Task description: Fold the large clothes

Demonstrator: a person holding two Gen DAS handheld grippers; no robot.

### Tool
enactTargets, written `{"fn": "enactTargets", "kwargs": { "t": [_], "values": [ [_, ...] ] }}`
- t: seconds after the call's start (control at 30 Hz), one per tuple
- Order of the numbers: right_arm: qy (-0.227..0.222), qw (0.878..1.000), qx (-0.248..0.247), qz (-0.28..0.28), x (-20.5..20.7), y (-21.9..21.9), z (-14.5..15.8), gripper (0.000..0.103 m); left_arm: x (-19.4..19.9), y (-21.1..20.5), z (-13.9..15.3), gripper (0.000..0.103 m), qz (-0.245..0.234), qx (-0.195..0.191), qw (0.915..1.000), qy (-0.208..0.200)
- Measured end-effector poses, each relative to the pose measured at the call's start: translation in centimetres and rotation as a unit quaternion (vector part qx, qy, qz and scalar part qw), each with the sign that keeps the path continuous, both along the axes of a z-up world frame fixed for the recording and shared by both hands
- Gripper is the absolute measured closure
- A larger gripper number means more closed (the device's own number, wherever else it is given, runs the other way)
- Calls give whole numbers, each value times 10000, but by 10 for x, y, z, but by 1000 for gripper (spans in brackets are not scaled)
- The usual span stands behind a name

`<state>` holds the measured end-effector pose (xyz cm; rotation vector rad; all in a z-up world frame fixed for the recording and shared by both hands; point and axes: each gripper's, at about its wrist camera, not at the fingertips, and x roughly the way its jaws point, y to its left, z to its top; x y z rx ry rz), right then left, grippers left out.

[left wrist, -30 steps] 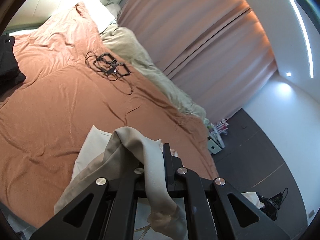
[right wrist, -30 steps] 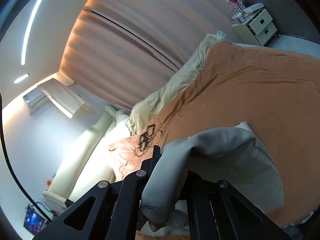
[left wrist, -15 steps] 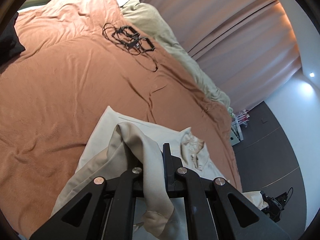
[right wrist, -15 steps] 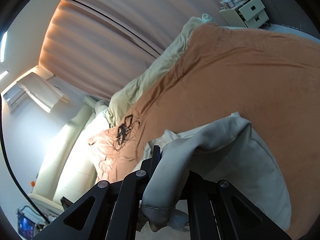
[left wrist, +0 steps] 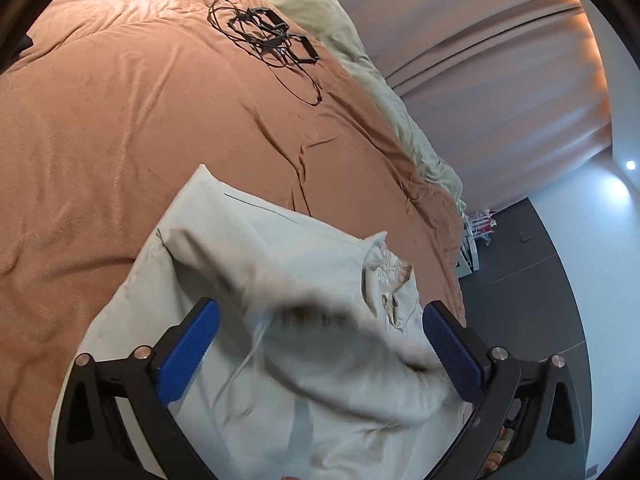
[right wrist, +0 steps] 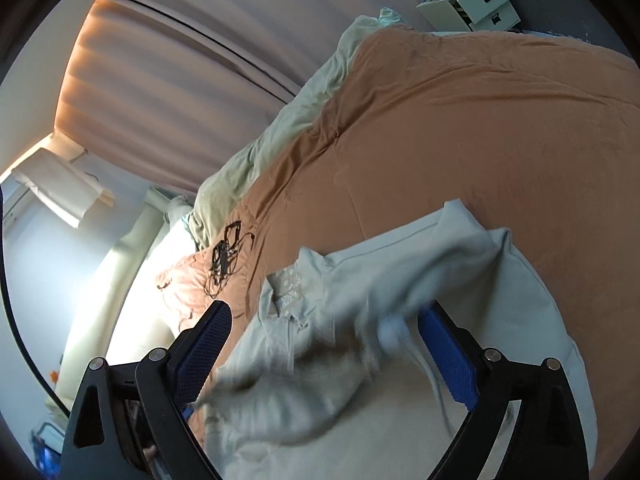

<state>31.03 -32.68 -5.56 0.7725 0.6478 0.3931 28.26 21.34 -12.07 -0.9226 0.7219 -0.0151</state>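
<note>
Here both tongs have just been opening: the left gripper [left wrist: 320,336] stands with jaws wide apart, its blue pads [left wrist: 188,354] clear of the cloth; the right gripper [right wrist: 324,340] likewise stands spread, gripping nothing; the pale grey garment [left wrist: 280,248], blurred between the jaws, lies on the orange bedspread [left wrist: 120,120] at the near edge of the bed; a black cable tangle [left wrist: 272,40] lies near the far edge, well apart.

blurred: garment [left wrist: 320,344] fold mid-frame | cut off: bedspread [left wrist: 100,120] edges
</note>
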Motion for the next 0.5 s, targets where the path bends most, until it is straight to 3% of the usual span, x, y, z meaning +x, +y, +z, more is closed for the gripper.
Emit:
{"fn": "enactTargets", "kwargs": {
  "t": [0.23,0.33,0.5],
  "values": [
    [65,9980,-610,118,-7,13,2,8,-10,-5,12,0,58,681,9975,202],
    [78,9924,-1206,223,-5,23,6,8,-13,-5,16,1,63,1380,9896,399],
    [216,9790,-2002,321,7,28,2,8,-3,-2,15,21,-172,2293,9700,791]
  ]
}}
